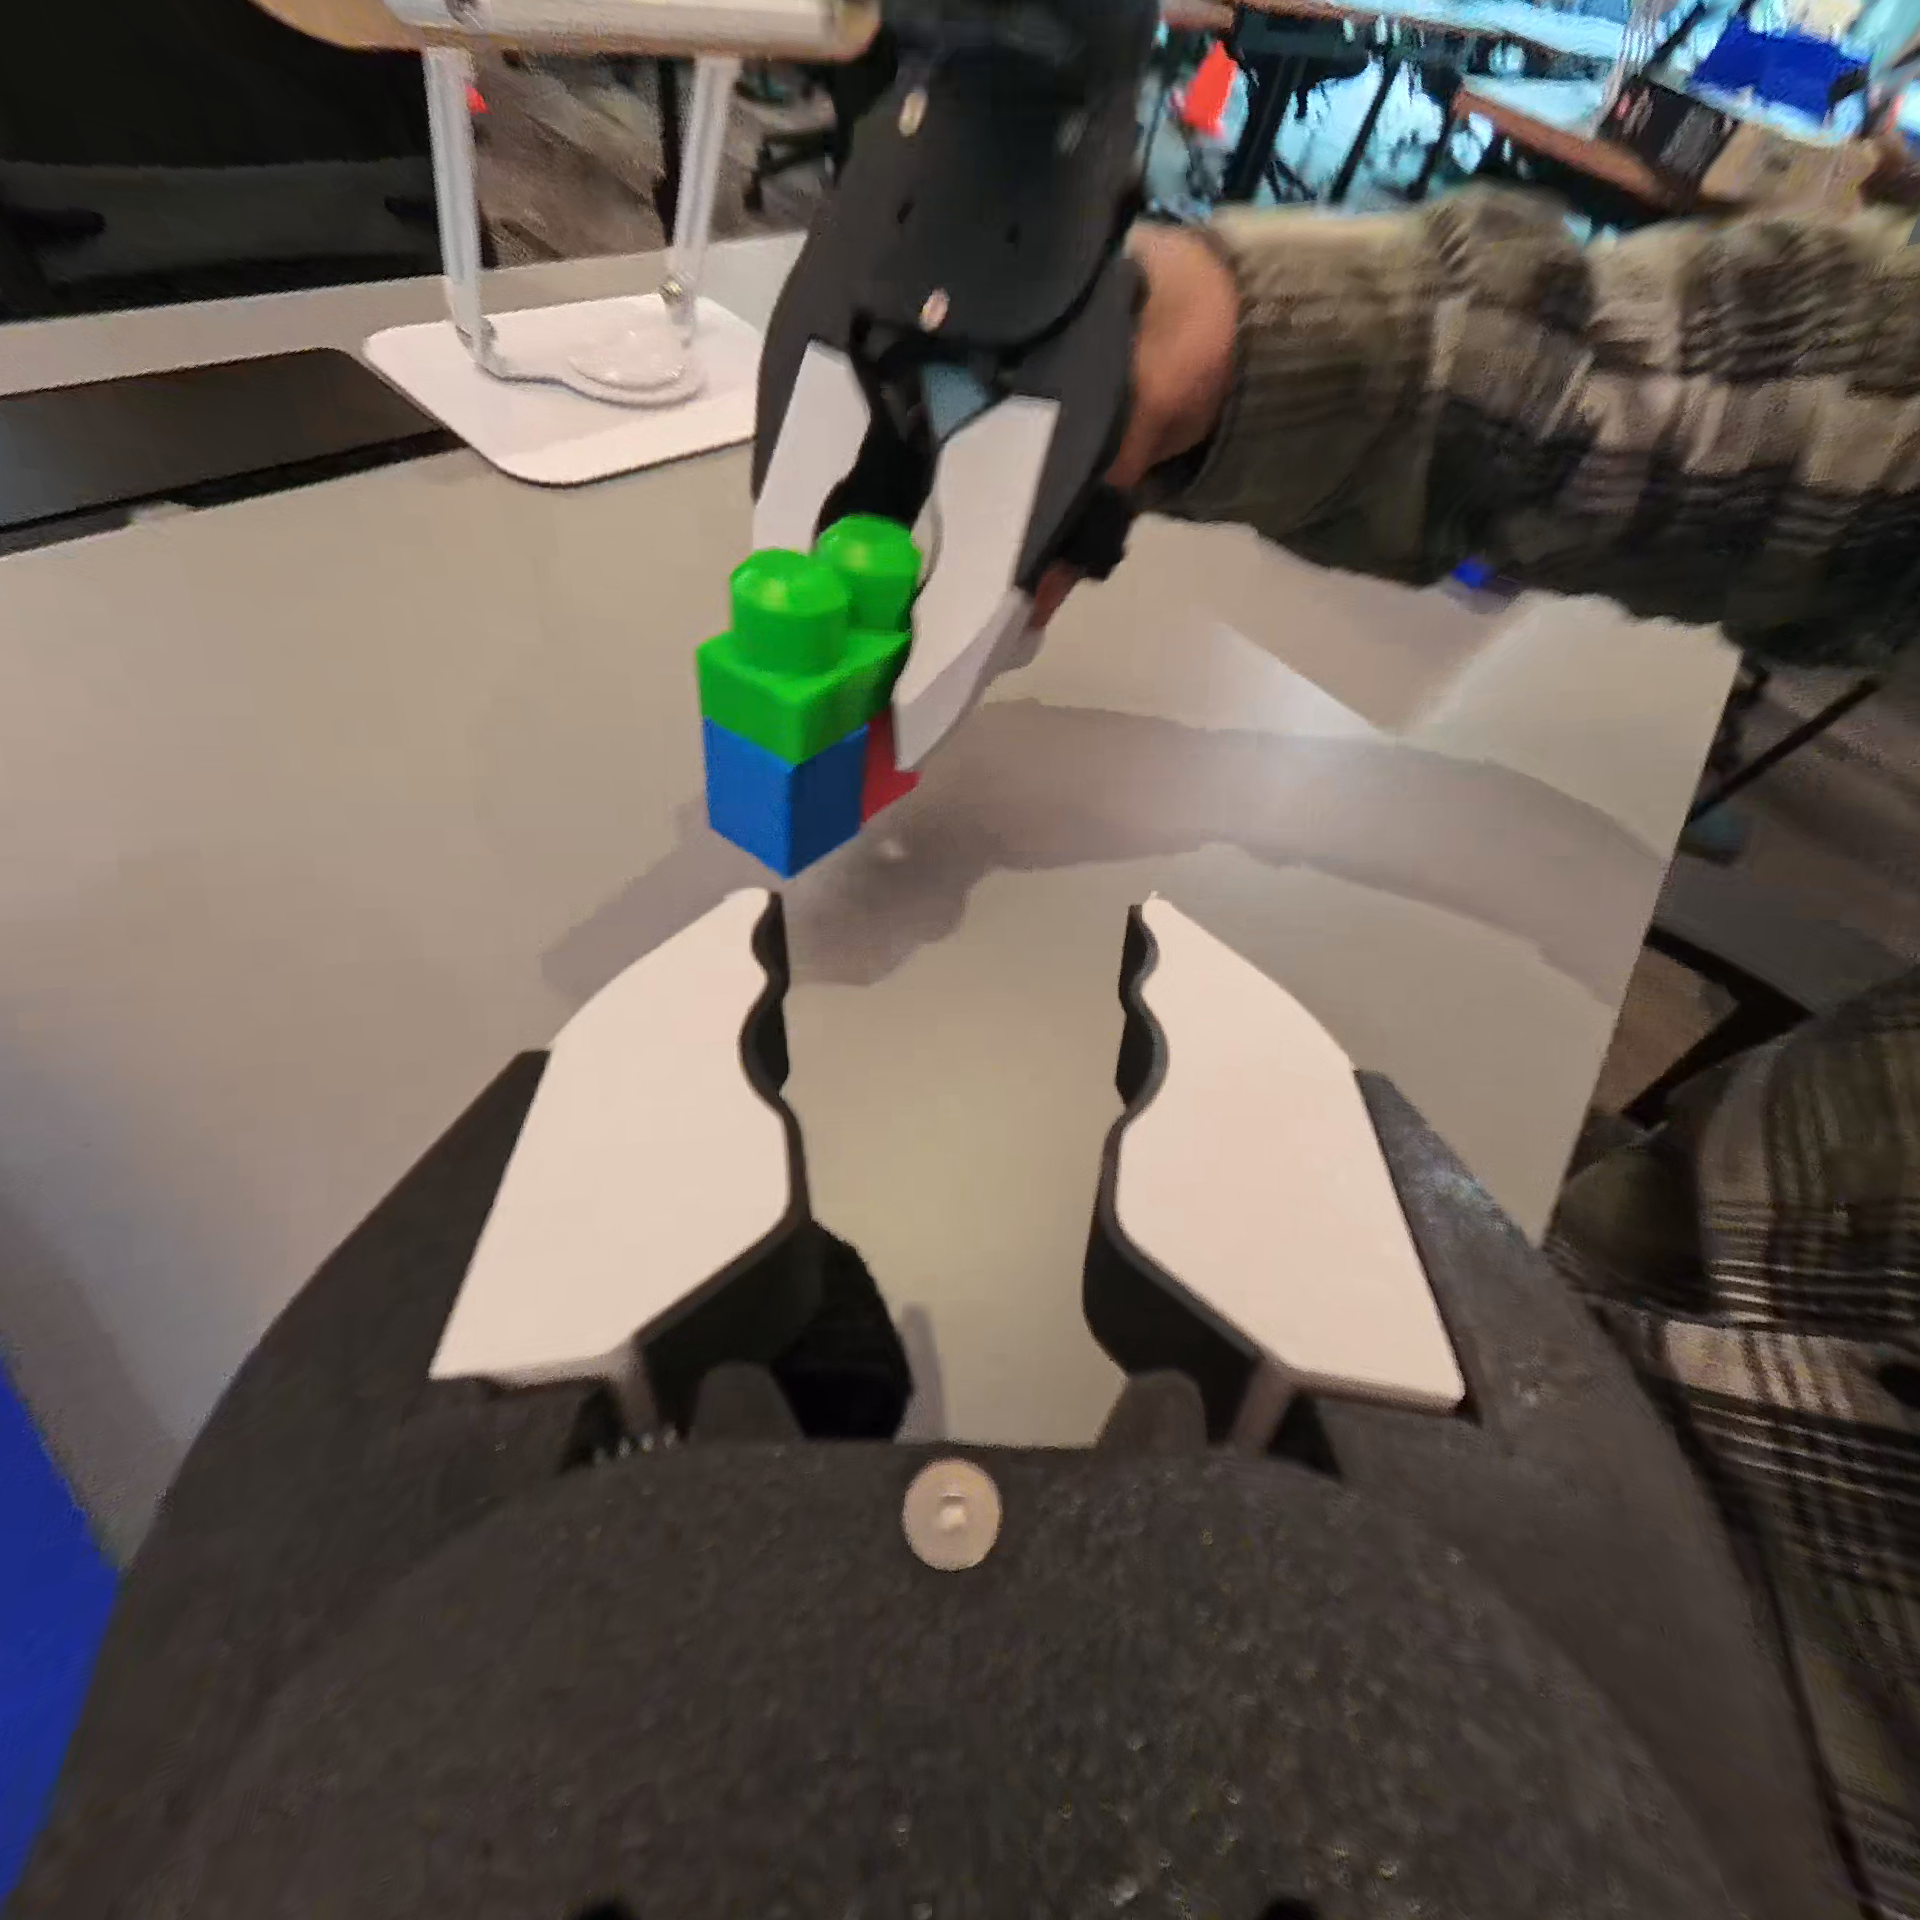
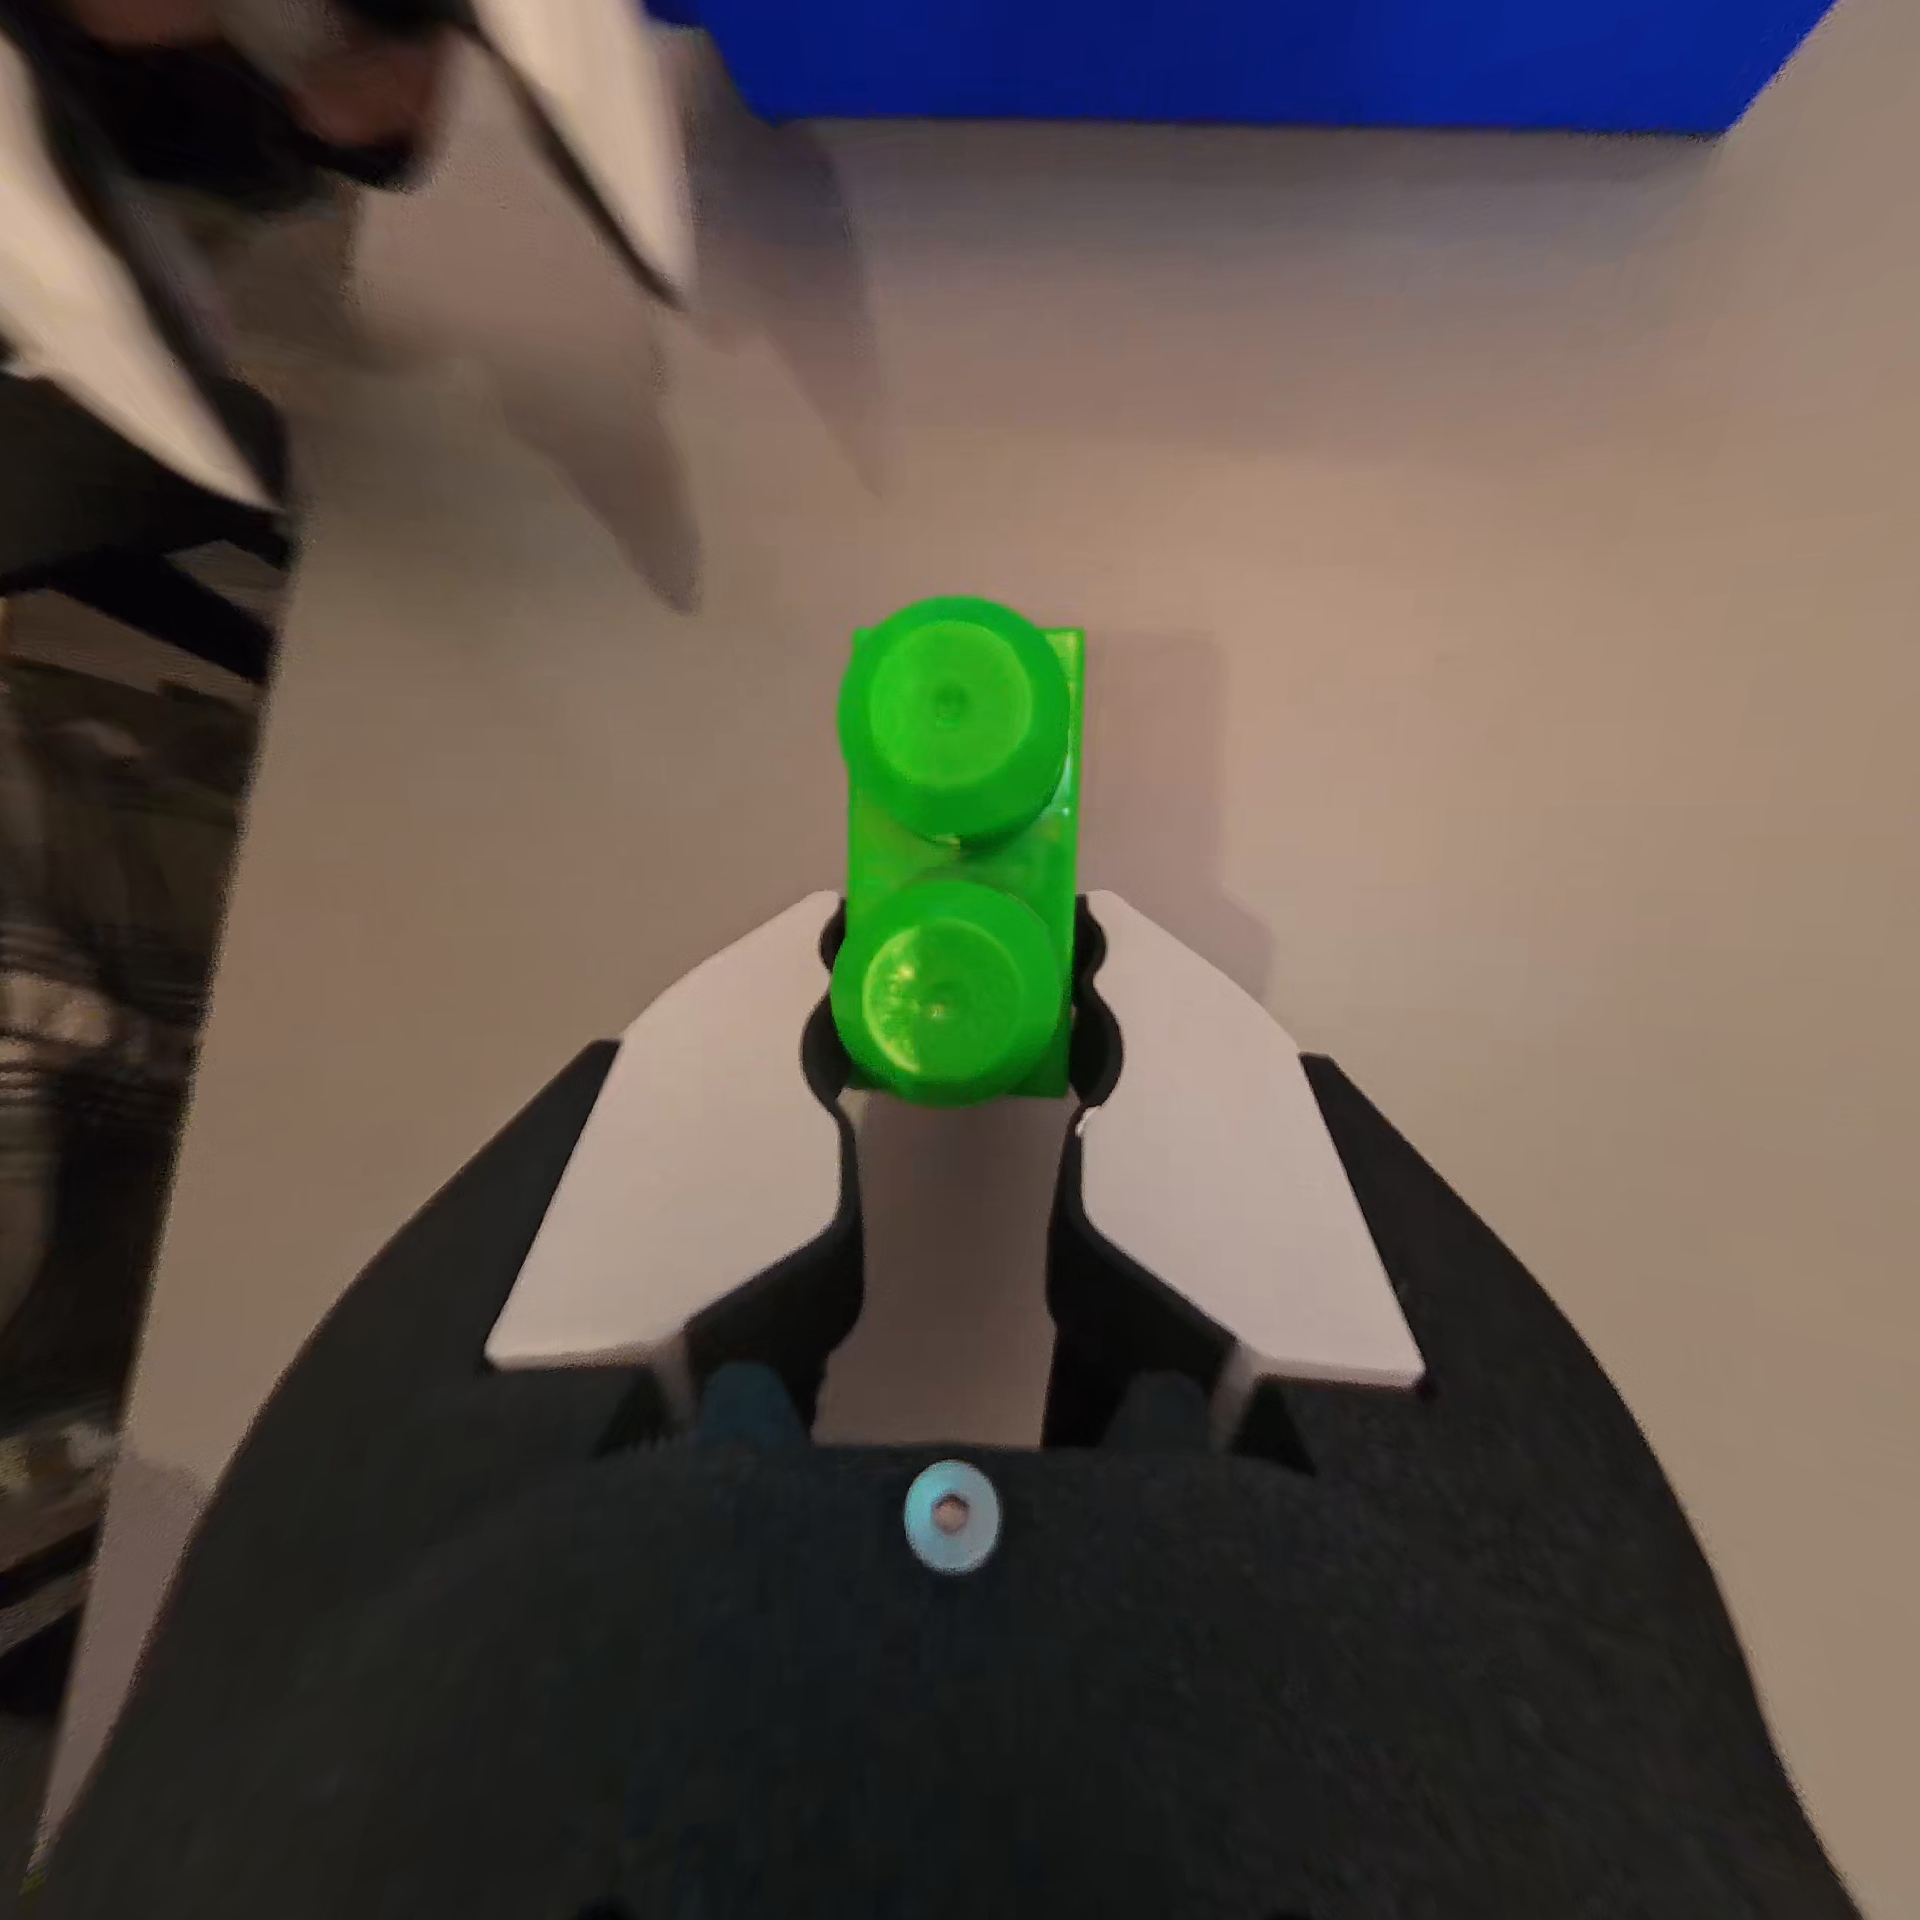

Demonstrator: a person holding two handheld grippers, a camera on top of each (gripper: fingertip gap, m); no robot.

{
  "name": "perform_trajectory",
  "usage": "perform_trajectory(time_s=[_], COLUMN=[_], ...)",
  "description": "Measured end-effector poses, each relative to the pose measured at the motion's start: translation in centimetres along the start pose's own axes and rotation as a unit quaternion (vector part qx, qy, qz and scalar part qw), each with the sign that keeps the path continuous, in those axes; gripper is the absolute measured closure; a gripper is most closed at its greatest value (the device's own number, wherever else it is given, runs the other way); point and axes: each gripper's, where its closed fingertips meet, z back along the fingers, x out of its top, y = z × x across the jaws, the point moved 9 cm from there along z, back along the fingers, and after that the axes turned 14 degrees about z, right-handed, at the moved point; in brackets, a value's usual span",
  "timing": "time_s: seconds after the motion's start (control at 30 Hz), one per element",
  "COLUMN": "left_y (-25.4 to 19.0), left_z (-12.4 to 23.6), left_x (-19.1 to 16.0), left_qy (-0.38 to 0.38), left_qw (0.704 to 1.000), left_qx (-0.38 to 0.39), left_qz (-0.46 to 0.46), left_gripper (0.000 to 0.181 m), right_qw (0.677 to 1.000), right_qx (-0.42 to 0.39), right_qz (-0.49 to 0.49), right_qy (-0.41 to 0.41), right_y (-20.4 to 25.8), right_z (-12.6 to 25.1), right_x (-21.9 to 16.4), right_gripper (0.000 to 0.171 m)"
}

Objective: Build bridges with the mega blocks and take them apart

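A green two-stud block sits on top of a blue block and a red block, forming a small bridge. My right gripper comes down from above and is shut on the green block, holding the bridge above the grey table. In the right wrist view the green block is clamped at its near stud between my right gripper's fingertips; the blue and red blocks are hidden under it. My left gripper is open and empty, just in front of and below the bridge.
A white stand base with clear legs is at the table's far side. A blue box lies on the table near my left side. A person's plaid sleeve reaches in from the right. The table edge runs on the right.
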Motion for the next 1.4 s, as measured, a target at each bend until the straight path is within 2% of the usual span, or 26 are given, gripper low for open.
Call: perform_trajectory(time_s=[0.17,0.27,0.3,0.37,0.47,0.57,0.77,1.03,1.1,1.23,1.33,1.4], left_y=[0.6,-0.8,-1.3,-2.1,-3.2,-4.0,-4.7,-5.1,-5.0,-5.0,-5.2,-5.2], left_z=[-6.6,-9.3,-9.9,-10.8,-11.2,-11.6,-11.6,-12.1,-12.4,-12.5,-12.2,-11.9], left_x=[1.7,2.5,2.6,2.8,2.9,2.9,3.2,3.2,3.3,3.2,3.6,3.8], left_qy=[0.076,0.089,0.092,0.093,0.064,0.049,0.007,0.015,0.028,0.038,0.026,0.013], left_qw=[0.995,0.986,0.982,0.980,0.979,0.982,0.985,0.983,0.984,0.977,0.970,0.966], left_qx=[-0.064,-0.141,-0.159,-0.167,-0.175,-0.160,-0.150,-0.176,-0.172,-0.210,-0.243,-0.256], left_qz=[-0.014,-0.028,-0.038,-0.059,-0.078,-0.094,-0.080,-0.046,-0.033,-0.004,0.020,0.036], left_gripper=[0.116,0.129,0.141,0.143,0.145,0.146,0.147,0.145,0.145,0.145,0.145,0.145], right_qw=[0.999,0.998,0.998,0.999,0.997,0.998,0.995,0.995,0.995,0.992,0.992,0.996], right_qx=[0.027,0.036,0.036,0.027,0.026,0.009,-0.020,-0.034,-0.060,-0.071,-0.063,-0.054], right_qz=[0.005,0.005,0.005,0.006,-0.003,0.007,-0.001,0.020,0.048,0.099,0.096,0.074], right_qy=[-0.037,-0.050,-0.051,-0.044,-0.073,-0.066,-0.095,-0.089,-0.060,0.025,0.058,0.006], right_y=[3.3,5.0,5.5,6.0,6.7,7.2,7.6,8.1,8.2,8.8,9.3,9.6], right_z=[4.3,5.7,6.0,6.7,7.8,8.3,9.3,10.2,11.2,12.3,11.8,11.7], right_x=[0.1,-0.1,-0.2,-0.8,-1.4,-1.6,-1.1,-1.2,-0.8,-0.6,-1.3,-1.7], right_gripper=[0.133,0.133,0.133,0.133,0.133,0.133,0.133,0.133,0.115,0.104,0.117,0.125])
